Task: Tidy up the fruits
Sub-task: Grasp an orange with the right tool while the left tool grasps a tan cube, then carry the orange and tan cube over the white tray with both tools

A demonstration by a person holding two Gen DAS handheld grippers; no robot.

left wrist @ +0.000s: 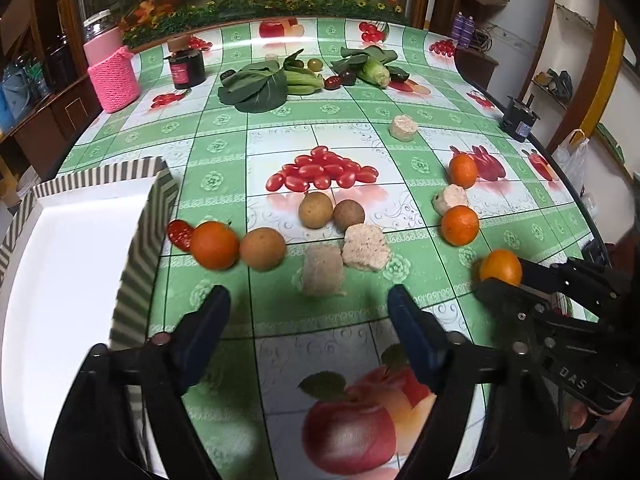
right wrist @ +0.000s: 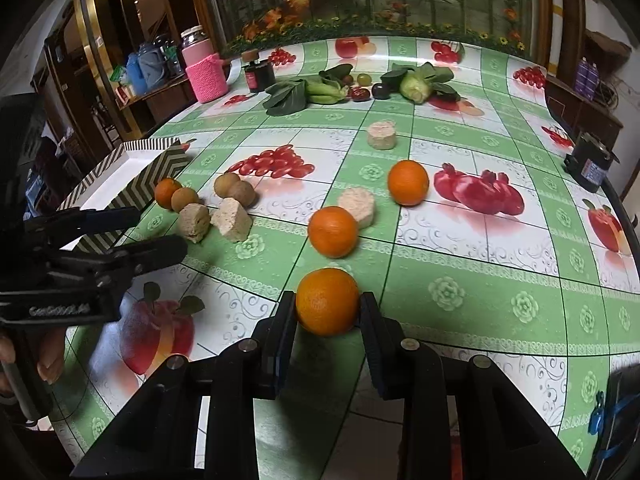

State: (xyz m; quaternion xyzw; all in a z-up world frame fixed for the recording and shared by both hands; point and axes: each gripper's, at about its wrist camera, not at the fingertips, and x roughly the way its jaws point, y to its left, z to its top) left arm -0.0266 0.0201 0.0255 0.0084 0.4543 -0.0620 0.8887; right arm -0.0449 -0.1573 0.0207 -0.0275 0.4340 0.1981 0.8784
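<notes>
My right gripper (right wrist: 327,304) is shut on an orange (right wrist: 327,301) just above the tablecloth; the same orange (left wrist: 501,267) and gripper show at the right of the left wrist view. My left gripper (left wrist: 308,300) is open and empty over the cloth, beside the white tray with a striped rim (left wrist: 136,248). Two more oranges (right wrist: 333,231) (right wrist: 408,182) lie ahead of the right gripper. Another orange (left wrist: 214,245) and three brown round fruits (left wrist: 263,249) (left wrist: 316,209) (left wrist: 349,215) lie near the tray.
Beige cake blocks (left wrist: 366,247) (left wrist: 323,270) lie among the fruits. Leafy greens, corn and small dark fruits (left wrist: 256,84) sit at the far side, with a dark jar (left wrist: 186,68) and a pink knit-covered jar (left wrist: 114,78). A black box (left wrist: 519,118) stands at the right table edge.
</notes>
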